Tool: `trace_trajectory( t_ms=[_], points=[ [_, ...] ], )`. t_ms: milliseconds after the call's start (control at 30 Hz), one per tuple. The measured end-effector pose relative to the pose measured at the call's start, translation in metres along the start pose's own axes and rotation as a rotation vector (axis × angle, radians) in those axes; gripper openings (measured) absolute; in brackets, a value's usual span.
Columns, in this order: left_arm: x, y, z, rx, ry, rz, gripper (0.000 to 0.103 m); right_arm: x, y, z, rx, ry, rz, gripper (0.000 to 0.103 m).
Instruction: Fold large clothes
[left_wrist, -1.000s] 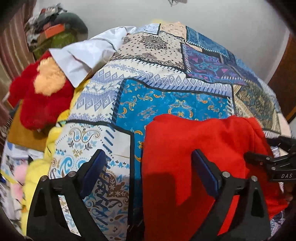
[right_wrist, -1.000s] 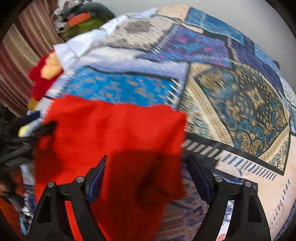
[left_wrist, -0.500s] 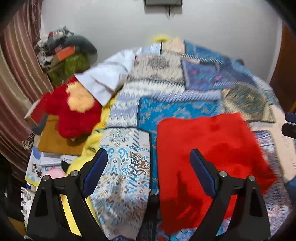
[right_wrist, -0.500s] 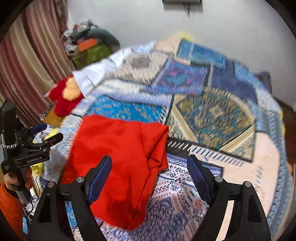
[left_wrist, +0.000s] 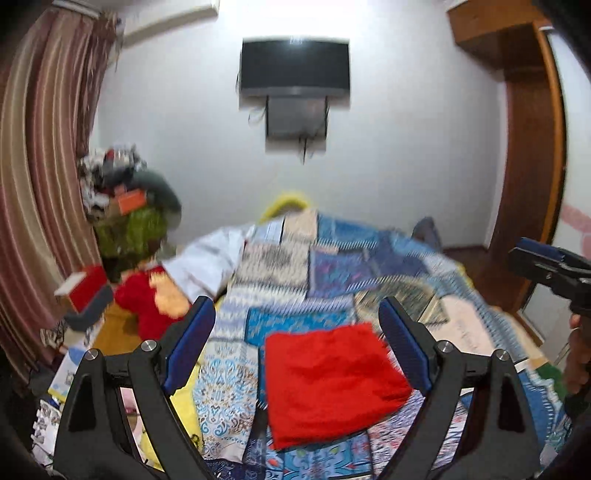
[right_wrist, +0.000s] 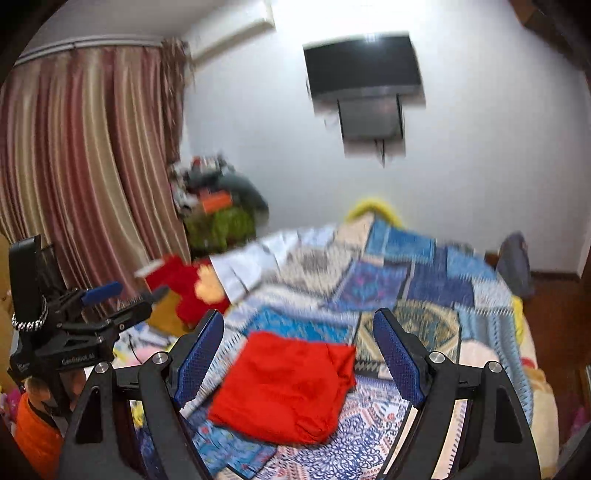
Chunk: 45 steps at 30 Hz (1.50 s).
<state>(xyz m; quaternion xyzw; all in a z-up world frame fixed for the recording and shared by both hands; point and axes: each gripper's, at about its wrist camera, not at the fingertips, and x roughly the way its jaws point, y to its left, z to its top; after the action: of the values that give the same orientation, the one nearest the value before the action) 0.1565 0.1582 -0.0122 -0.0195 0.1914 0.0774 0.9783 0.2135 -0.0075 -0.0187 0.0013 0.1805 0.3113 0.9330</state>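
Two tools, both spread wide and empty. Left tool (left_wrist: 297, 341) and right tool (right_wrist: 298, 347) hover above the bed (right_wrist: 424, 295); folded red garment (left_wrist: 332, 380) lies flat below, ahead, roughly centred between them, neither nearer.

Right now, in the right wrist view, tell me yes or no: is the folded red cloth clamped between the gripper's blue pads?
No: the folded red cloth lies on the patchwork bedspread, beyond the open right gripper, whose pads touch nothing.
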Motion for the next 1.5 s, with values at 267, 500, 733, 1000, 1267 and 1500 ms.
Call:
trace_trajectory(
  t_ms=[267, 500, 733, 1000, 1267, 1500],
  points=[
    [-0.096, -0.032, -0.003, 0.019, -0.201, -0.02, 0.091, -0.094, 0.036, -0.005, -0.035, -0.188, -0.002, 0.082],
    [-0.129, -0.046, -0.018, -0.023, -0.238, 0.0, 0.102, -0.123, 0.058, -0.034, -0.053, -0.188, -0.067, 0.092],
    [-0.131, -0.051, -0.026, -0.025, -0.224, 0.013, 0.103, -0.124, 0.064, -0.052, -0.056, -0.16, -0.154, 0.103],
    [-0.126, -0.05, -0.031, -0.04, -0.203, 0.015, 0.103, -0.121, 0.057, -0.052, -0.017, -0.134, -0.145, 0.103],
    [-0.119, -0.047, -0.032, -0.051, -0.188, 0.014, 0.103, -0.118, 0.056, -0.053, -0.006, -0.122, -0.142, 0.103],
    [-0.119, -0.045, -0.033, -0.053, -0.187, 0.011, 0.103, -0.116, 0.056, -0.051, -0.01, -0.118, -0.138, 0.103]
  ],
)
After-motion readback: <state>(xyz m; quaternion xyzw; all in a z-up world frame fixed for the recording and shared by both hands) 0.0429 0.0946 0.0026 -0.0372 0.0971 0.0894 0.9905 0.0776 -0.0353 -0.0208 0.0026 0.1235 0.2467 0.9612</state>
